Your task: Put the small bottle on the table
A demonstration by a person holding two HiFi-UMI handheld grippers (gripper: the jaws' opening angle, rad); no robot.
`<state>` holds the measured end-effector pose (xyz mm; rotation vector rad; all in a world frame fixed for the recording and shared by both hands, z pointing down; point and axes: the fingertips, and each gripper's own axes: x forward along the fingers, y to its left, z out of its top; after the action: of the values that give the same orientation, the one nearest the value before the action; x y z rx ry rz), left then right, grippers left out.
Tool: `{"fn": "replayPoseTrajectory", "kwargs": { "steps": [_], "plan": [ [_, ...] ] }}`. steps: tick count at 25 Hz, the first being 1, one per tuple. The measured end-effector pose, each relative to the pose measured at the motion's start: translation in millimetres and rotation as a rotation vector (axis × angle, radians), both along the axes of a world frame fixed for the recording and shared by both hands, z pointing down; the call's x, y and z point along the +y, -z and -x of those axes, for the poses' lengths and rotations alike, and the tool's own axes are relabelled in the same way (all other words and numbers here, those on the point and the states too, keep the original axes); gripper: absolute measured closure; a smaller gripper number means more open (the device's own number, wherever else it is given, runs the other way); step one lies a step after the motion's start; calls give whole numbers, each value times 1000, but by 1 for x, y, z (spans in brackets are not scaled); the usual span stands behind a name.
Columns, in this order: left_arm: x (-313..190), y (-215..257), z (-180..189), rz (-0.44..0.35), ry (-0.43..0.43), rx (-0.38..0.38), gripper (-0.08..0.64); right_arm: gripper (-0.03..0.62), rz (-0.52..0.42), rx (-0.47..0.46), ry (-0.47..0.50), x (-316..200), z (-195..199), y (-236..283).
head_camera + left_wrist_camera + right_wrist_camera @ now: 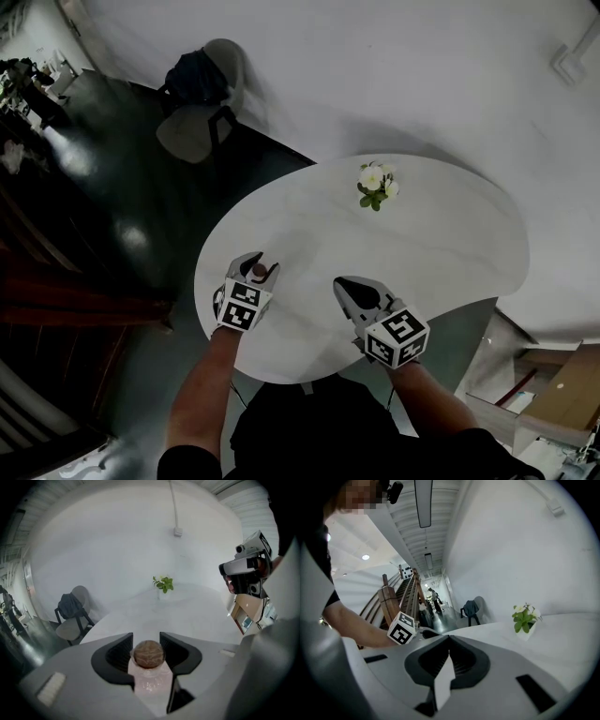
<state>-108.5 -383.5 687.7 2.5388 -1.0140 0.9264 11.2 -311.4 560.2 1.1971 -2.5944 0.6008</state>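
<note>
1. Far left, beyond the worktop [450, 253], a pale chair [192, 131] stands on the dark floor [112, 234] with a dark bag [195, 75] on its seat, against the back.
2. My left tongs [146, 640] are over the worktop's left edge, and the small bottle [150, 674] stands upright between them. Its brown stopper [148, 654] sits in the gap between the two dark pads. The tongs are parted about it: the pads flank the stopper closely, and a thin sliver of space shows on its left side, so I read no squeeze there. My gripper body hides the bottle's base, so I cannot tell whether it rests on the white surface.
3. My right tongs [361, 292] are near the worktop's front edge, well apart from the bottle. They are closed tip to tip, and nothing is between them.
4. Just right of centre, toward the far side of the worktop, is a small plant with white flowers [376, 185], well away from both tongs.
5. At the far right, off the worktop, an open cardboard box [562, 394] lies on the floor.
</note>
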Motion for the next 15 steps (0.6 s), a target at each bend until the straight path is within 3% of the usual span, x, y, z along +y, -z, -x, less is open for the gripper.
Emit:
{"fn": "replayPoseTrajectory", "kwargs": {
  "steps": [3, 9, 15],
  "plan": [
    [2, 18, -1, 2, 3, 29, 325, 580, -8, -2, 8, 5, -1, 8],
    [12, 56, 8, -49, 73, 75, 324, 581, -61, -6, 48, 12, -6, 37],
    [26, 114, 22, -149, 173, 198, 328, 581, -120, -3, 100, 16, -4, 65]
  ]
}}
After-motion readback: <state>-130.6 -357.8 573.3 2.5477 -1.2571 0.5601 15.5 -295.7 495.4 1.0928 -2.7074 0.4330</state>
